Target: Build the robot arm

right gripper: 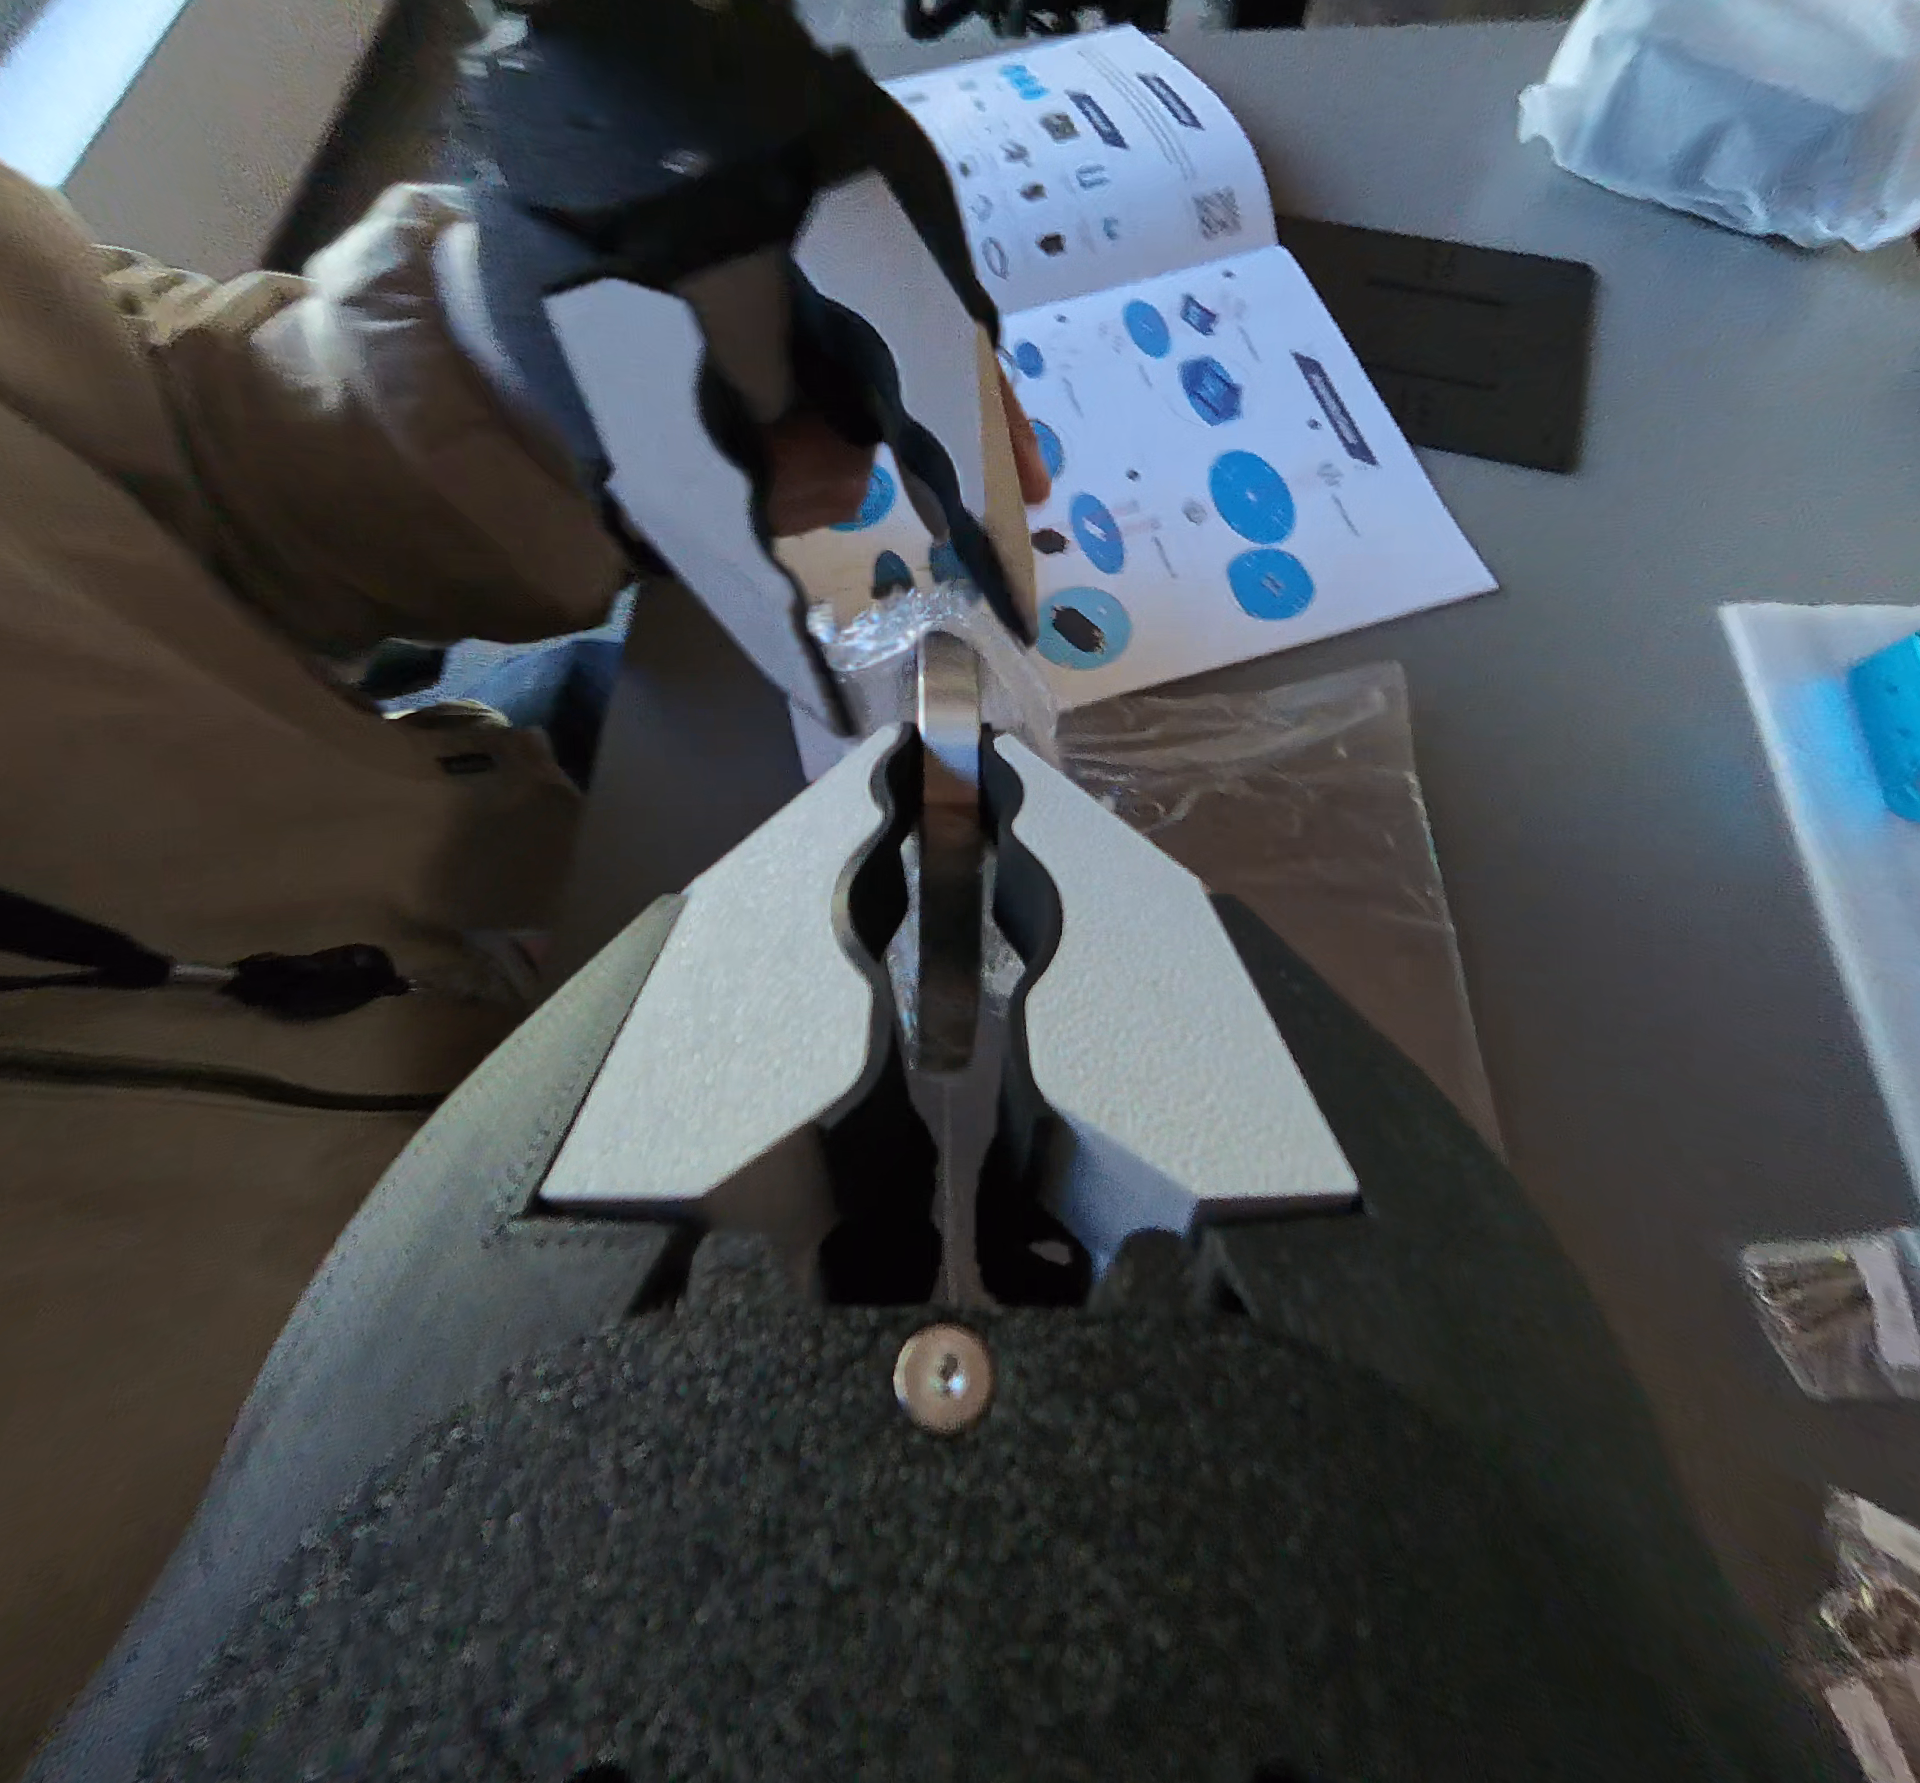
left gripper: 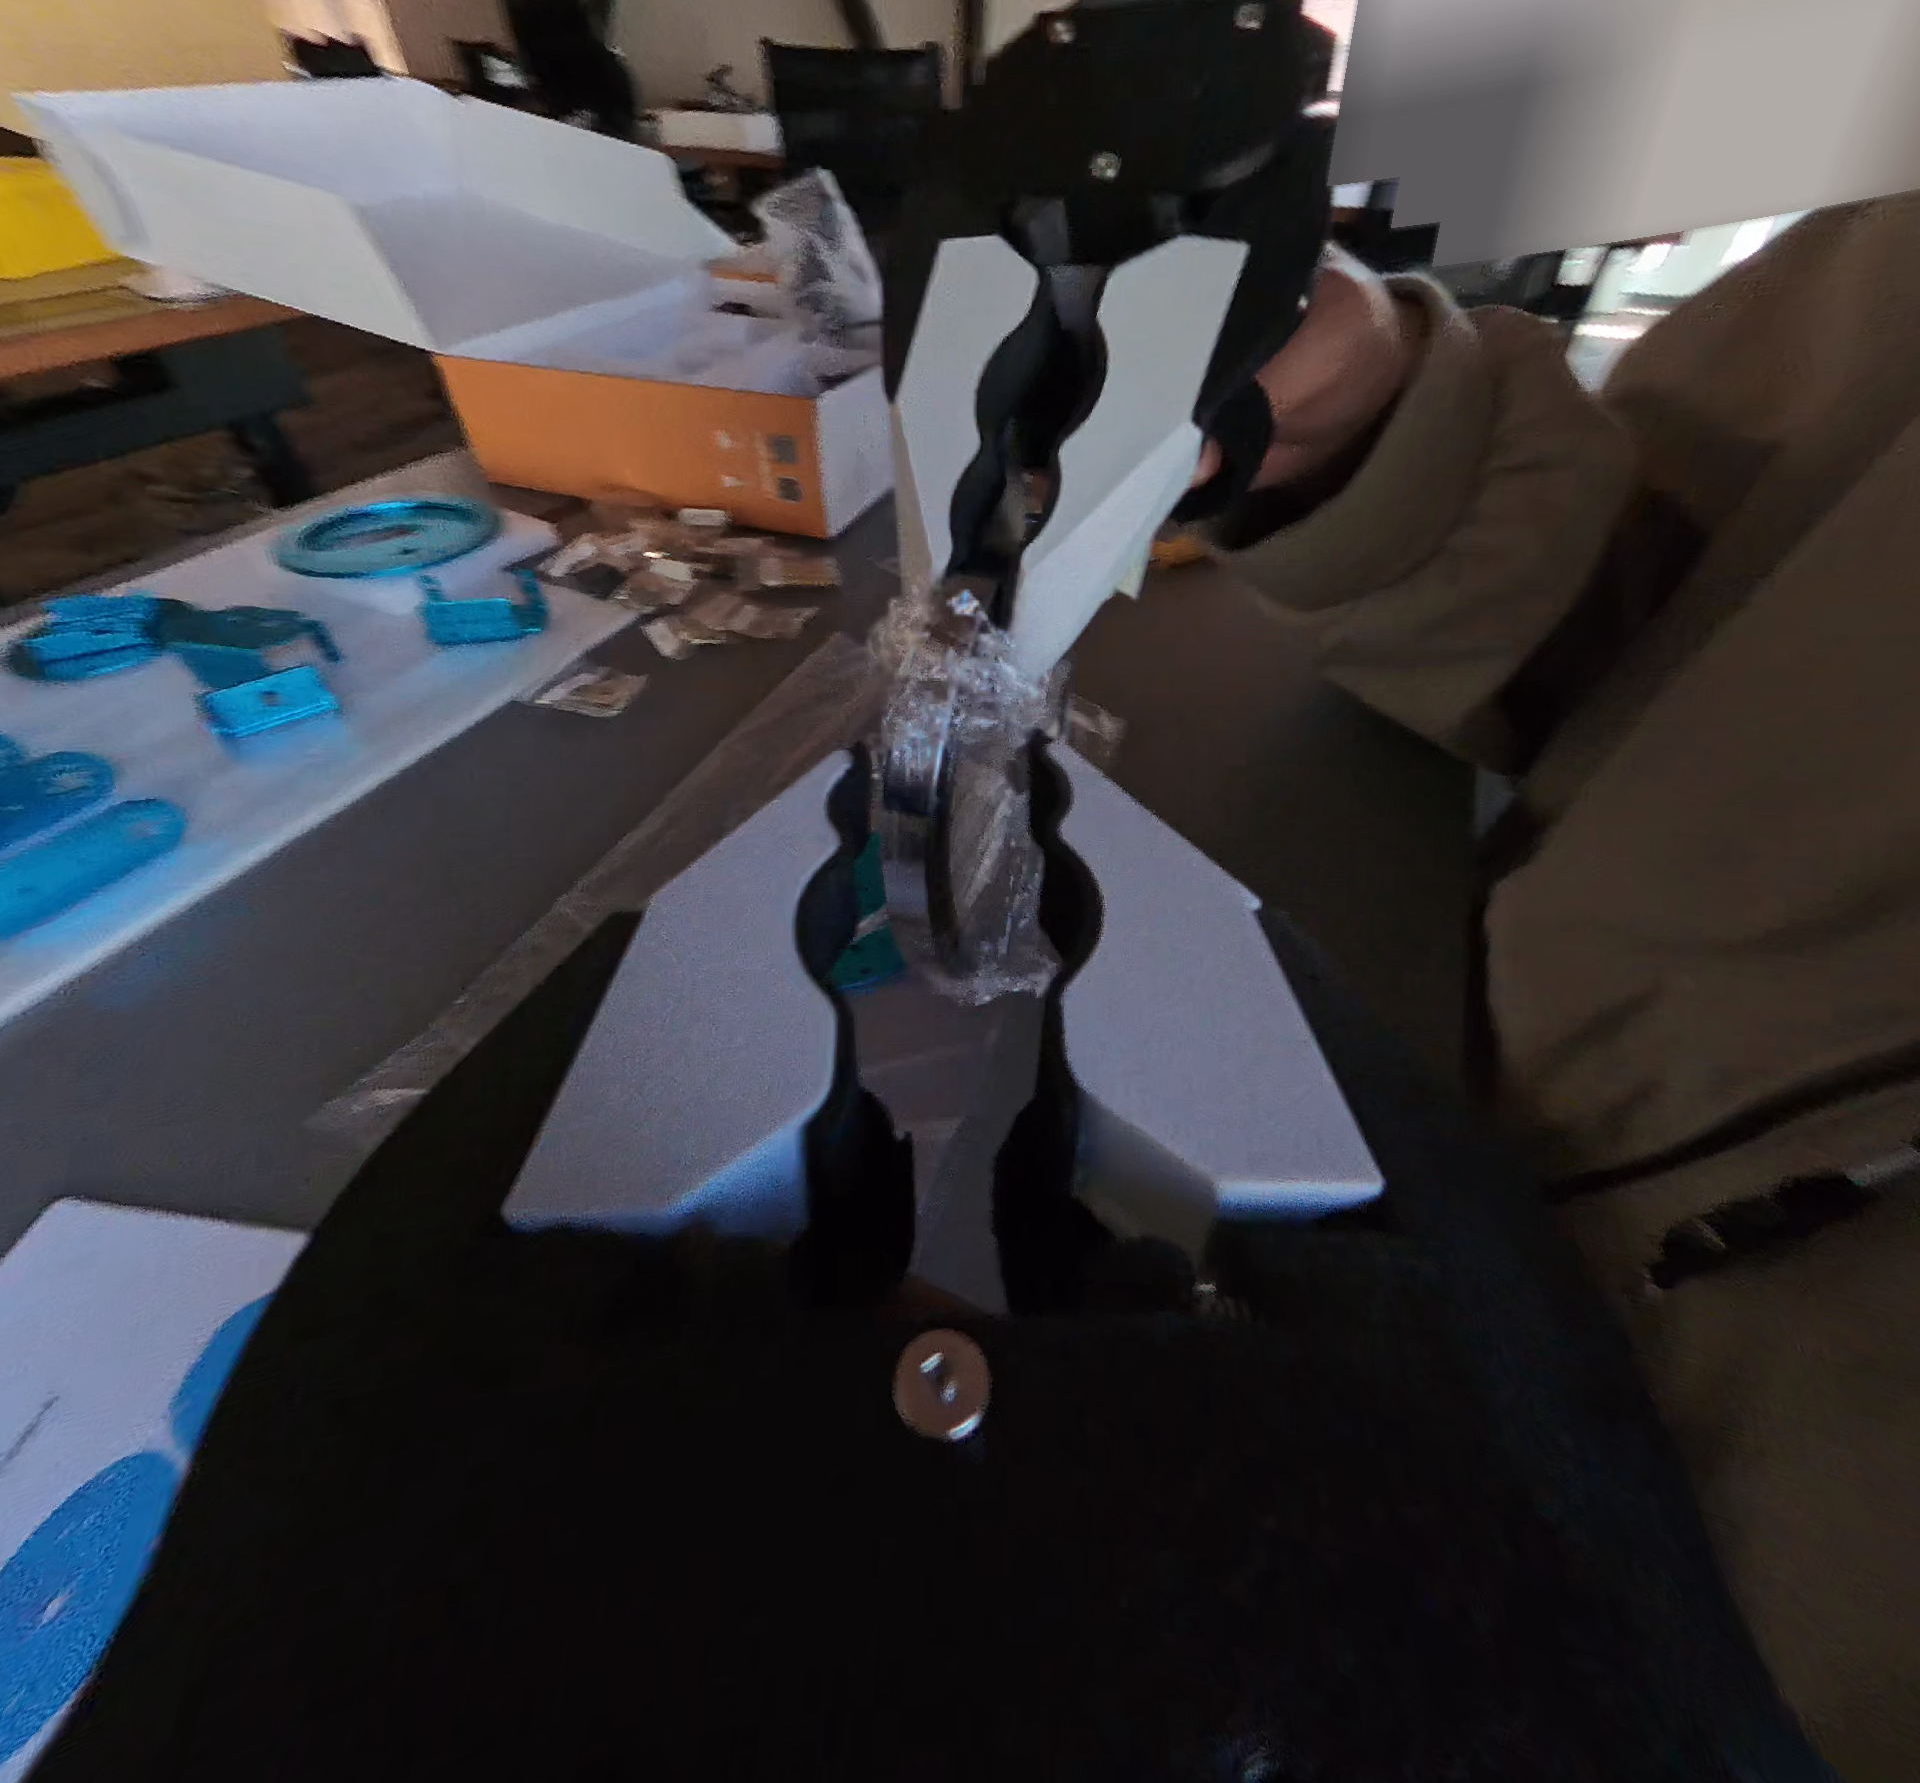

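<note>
Below my hands the grey tabletop (right gripper: 1621, 590) carries an open instruction booklet (right gripper: 1226, 362) with blue pictures, an orange-and-white box (left gripper: 644, 445) with its lid up, and a white sheet (left gripper: 312, 757) spread with blue metal parts (left gripper: 270, 699). A crumpled clear plastic bag (right gripper: 1247, 798) lies just beyond my right tongs (right gripper: 948, 746). Both tongs meet tip to tip in mid-air over the tabletop. My left tongs (left gripper: 951, 767) are pinching a silvery metal ring (left gripper: 914, 798) that sits in clear plastic wrap (left gripper: 987, 694), and my right tongs come at it from the far side, pressed onto the ring's edge. The wrap blurs the ring's outline, so I cannot tell its full shape; something teal behind my left tongs is mostly hidden. Small packets (left gripper: 717, 580) near the box are too blurred to make out.
</note>
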The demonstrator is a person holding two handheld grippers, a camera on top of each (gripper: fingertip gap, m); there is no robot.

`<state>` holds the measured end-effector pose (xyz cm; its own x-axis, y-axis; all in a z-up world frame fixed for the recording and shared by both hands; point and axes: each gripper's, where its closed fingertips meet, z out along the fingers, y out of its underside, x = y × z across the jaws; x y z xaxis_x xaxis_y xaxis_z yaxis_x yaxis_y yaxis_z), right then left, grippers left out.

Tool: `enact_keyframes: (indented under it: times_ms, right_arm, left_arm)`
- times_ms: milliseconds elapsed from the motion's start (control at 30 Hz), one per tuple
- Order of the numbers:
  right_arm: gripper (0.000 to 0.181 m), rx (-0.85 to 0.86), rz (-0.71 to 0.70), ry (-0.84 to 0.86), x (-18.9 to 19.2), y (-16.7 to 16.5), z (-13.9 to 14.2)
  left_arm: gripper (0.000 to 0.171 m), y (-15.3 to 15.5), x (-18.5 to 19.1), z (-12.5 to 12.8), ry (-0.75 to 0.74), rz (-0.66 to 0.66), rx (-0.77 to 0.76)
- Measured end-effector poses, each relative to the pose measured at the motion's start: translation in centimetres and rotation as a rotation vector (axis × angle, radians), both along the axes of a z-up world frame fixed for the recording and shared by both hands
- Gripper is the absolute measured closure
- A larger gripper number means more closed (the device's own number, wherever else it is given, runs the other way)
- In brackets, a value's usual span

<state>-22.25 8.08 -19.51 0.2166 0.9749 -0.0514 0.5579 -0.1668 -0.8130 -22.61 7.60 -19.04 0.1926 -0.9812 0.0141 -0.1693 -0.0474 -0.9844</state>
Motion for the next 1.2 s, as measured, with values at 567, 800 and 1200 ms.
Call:
enact_keyframes:
  times_ms: [567, 800, 1200]
  right_arm:
    - [0.173, -0.237, 0.147, 0.219, 1.7, -1.4, 0.9]
    - [0.171, -0.195, 0.173, 0.083, 0.0, -1.4, -0.6]
    - [0.172, -0.224, 0.163, 0.156, 1.0, -0.8, 1.2]
  left_arm:
    - [0.162, -1.4, -0.2, 0.0, -0.148, -0.189, -0.143]
    - [0.162, -1.1, 0.6, -0.2, 0.004, -0.174, -0.064]
    - [0.162, -1.0, -1.0, -0.4, -0.089, -0.14, -0.064]
